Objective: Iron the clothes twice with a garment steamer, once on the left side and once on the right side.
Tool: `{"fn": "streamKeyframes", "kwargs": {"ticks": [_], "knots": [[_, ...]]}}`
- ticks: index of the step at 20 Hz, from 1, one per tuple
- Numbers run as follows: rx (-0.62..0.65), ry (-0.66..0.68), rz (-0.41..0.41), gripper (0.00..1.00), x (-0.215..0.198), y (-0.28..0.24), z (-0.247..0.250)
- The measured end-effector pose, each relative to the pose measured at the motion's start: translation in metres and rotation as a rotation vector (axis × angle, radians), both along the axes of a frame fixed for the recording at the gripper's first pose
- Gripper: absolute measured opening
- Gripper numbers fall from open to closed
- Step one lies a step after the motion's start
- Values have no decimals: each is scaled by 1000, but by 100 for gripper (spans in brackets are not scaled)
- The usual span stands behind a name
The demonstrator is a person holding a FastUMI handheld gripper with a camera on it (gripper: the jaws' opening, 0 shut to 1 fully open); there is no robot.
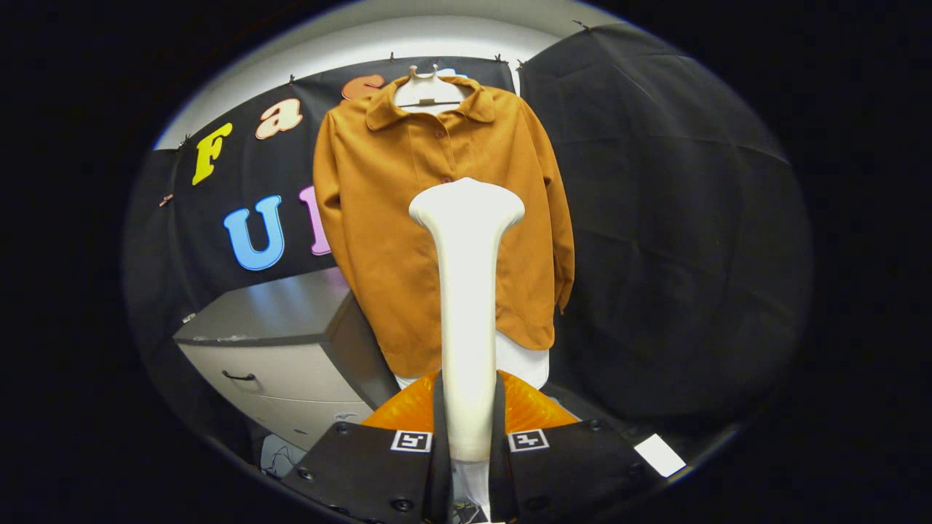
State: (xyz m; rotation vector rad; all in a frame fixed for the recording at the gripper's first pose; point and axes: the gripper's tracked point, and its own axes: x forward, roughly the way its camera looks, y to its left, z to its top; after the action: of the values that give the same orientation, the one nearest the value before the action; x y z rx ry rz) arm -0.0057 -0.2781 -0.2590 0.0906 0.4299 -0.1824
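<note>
the gripper (467, 437) clamps the garment steamer (467, 291) handle at frame centre; a loose grip could tilt its head off the brown shirt (386, 218).

Handheld gripper (467, 437) showing its housing

Two flat plates are carrying square black-and-white fiducial markers (411, 441) near the fingers, dark round screws (401, 503) dotting the corners, ribbed translucent orange part (528, 407) showing just ahead.

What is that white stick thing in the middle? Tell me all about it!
It's the garment steamer, smooth white and plastic-looking. It has a long straight handle that widens into a rounded head at the top. It stands upright, and the gripper is shut on its lower handle, one finger pressing each side. Its head is in front of the brown shirt on the hanger; whether it touches the cloth, I can't tell.
</note>
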Motion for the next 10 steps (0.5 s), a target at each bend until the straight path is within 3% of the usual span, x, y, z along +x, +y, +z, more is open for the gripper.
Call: {"fn": "streamKeyframes", "kwargs": {"ticks": [10], "knots": [[-39, -222, 71, 23, 12, 76, 133]]}}
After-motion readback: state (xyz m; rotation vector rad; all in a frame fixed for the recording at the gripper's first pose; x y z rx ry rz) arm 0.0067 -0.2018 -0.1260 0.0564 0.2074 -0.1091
